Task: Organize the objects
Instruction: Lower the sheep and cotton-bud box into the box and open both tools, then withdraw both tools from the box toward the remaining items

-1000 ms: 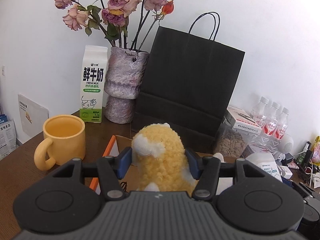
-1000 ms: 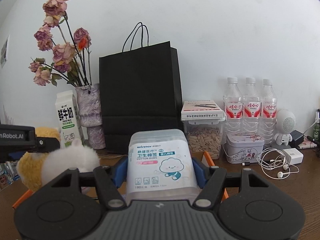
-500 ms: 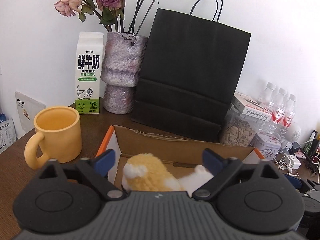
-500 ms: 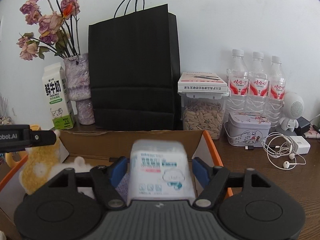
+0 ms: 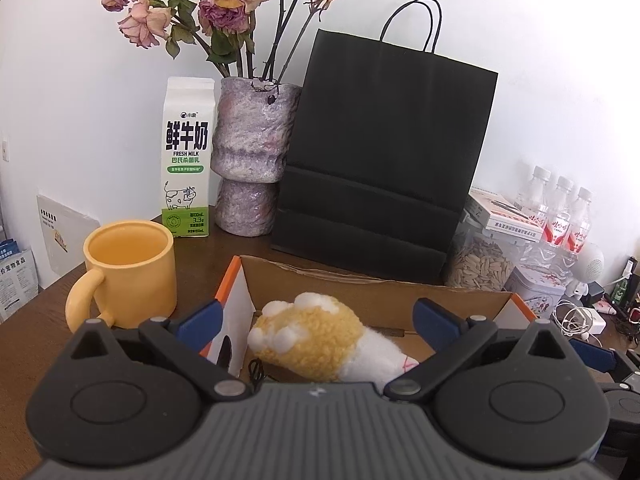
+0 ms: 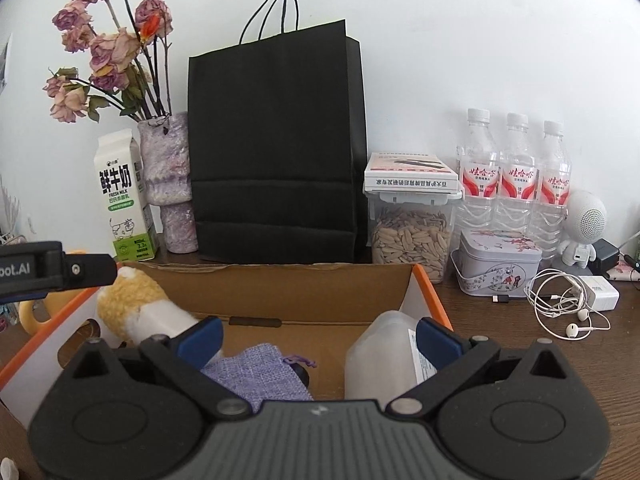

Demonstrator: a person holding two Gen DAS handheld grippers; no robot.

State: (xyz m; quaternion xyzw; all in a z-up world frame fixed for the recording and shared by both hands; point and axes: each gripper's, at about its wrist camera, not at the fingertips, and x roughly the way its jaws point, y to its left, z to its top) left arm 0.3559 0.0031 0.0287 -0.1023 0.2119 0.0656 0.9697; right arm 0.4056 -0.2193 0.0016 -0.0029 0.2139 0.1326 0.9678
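Plush toy (image 5: 316,336): yellow and white, lying on its side at the left end of the cardboard box (image 5: 360,284). A second ago it was pinched upright in the left gripper (image 5: 316,320); now it is let go, the jaws spread wide on either side, pads clear of it.

Cotton-bud tub (image 6: 384,352): translucent, label facing right, lying in the box's right end against the orange-edged wall. Held upright a second ago by the right gripper (image 6: 318,338), whose jaws are opening, the right pad just beside the tub but not pressing.

Lilac cloth pouch (image 6: 256,368): already on the box floor, between plush and tub.

Status: two items stowed together; both grippers free for a further pick.

Box position: front-centre of the bench (image 6: 520,340), before the black paper bag (image 6: 276,144); yellow mug (image 5: 128,272) just beyond its left wall.
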